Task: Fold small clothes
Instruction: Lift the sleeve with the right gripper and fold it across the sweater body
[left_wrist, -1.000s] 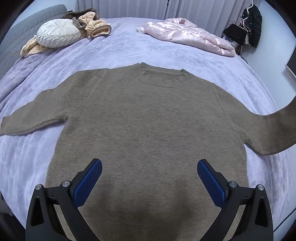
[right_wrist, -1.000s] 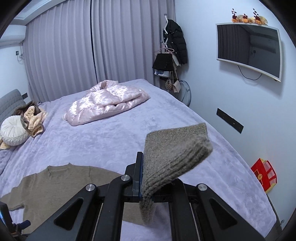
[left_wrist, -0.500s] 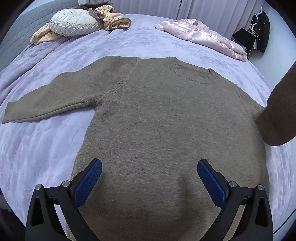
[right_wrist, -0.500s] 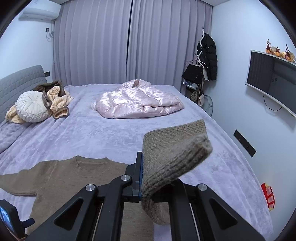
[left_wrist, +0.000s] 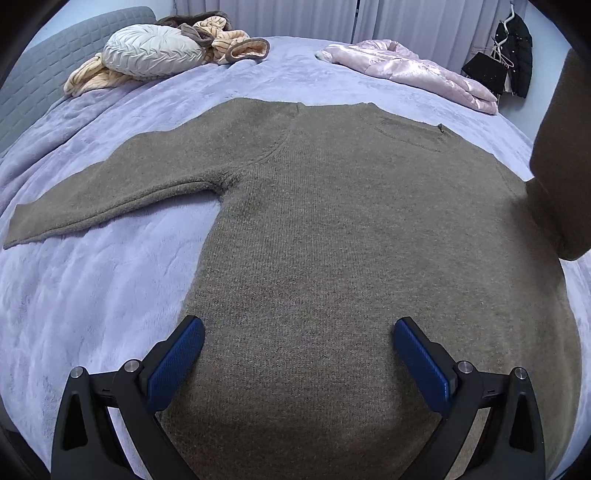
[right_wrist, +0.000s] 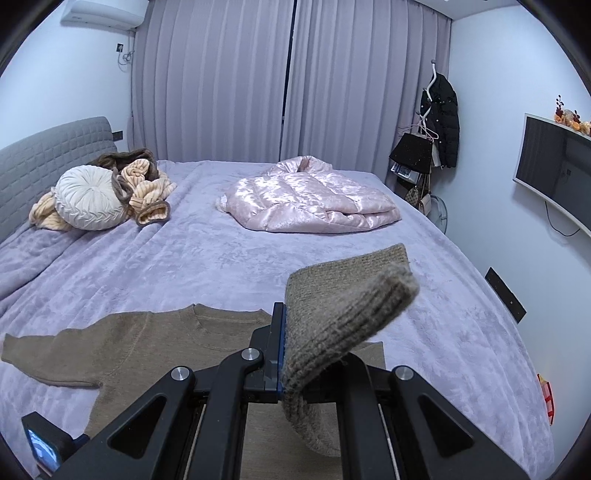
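Note:
A brown knit sweater (left_wrist: 332, 229) lies flat on the lilac bed, its left sleeve (left_wrist: 110, 199) stretched out to the side. My left gripper (left_wrist: 297, 354) hangs open above the sweater's lower body, with nothing between its blue pads. My right gripper (right_wrist: 284, 354) is shut on the ribbed cuff of the right sleeve (right_wrist: 343, 306), which is lifted off the bed and folds over the jaws. In the left wrist view that raised sleeve (left_wrist: 557, 166) rises at the right edge. The sweater's body (right_wrist: 147, 343) shows below the right gripper.
A folded pink quilted jacket (right_wrist: 314, 199) lies at the far side of the bed. A round white cushion (right_wrist: 90, 197) and beige and brown clothes (right_wrist: 147, 184) sit by the grey headboard. A wall TV (right_wrist: 554, 177) and a coat rack (right_wrist: 439, 118) stand to the right.
The right gripper has carried the lifted sleeve leftward over the sweater's body and swung its view toward the headboard. The left gripper shifted over the sweater toward its left side and sank a little.

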